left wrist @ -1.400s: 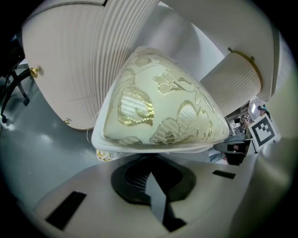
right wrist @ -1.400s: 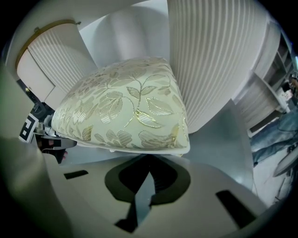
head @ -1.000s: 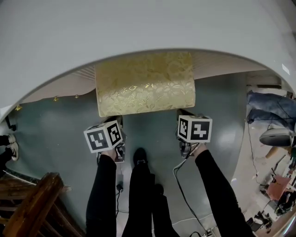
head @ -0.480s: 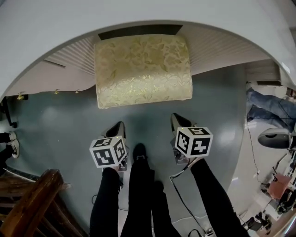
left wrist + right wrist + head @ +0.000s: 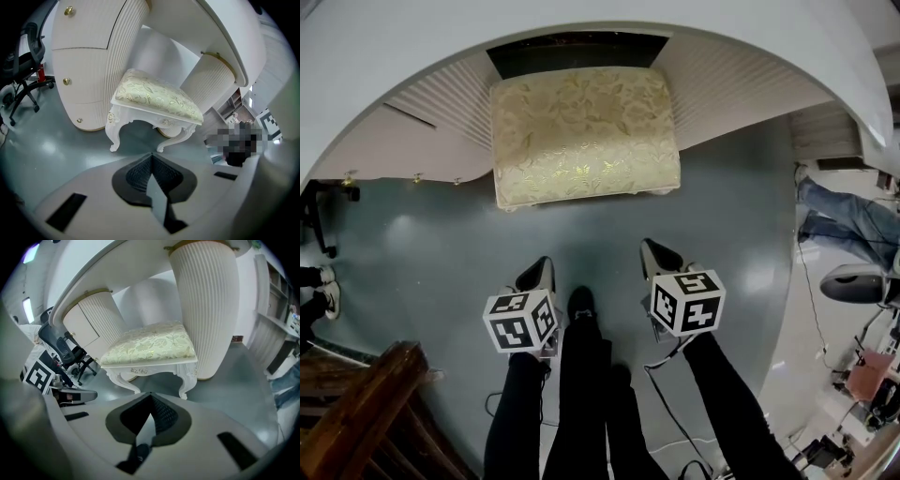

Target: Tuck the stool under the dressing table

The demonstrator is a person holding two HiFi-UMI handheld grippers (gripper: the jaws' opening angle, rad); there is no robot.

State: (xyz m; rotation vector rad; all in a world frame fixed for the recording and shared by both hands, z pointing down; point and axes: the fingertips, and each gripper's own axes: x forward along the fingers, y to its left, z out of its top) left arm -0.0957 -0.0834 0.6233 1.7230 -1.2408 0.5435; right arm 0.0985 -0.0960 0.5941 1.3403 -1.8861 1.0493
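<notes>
Your left gripper [image 5: 151,158]: fingers pressed together, nothing between them, held apart from the stool [image 5: 584,131], on its near side. Your right gripper [image 5: 150,398]: fingers likewise closed and empty, also short of the stool. Stool: upright on the grey floor [image 5: 422,244]. Dressing table [image 5: 581,37]: arches over the stool's far end, with ribbed pedestals [image 5: 206,305] on either side of it.

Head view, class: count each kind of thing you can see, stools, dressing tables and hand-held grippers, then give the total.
stool: 1
dressing table: 1
grippers: 2, the left gripper and the right gripper
Total: 4
</notes>
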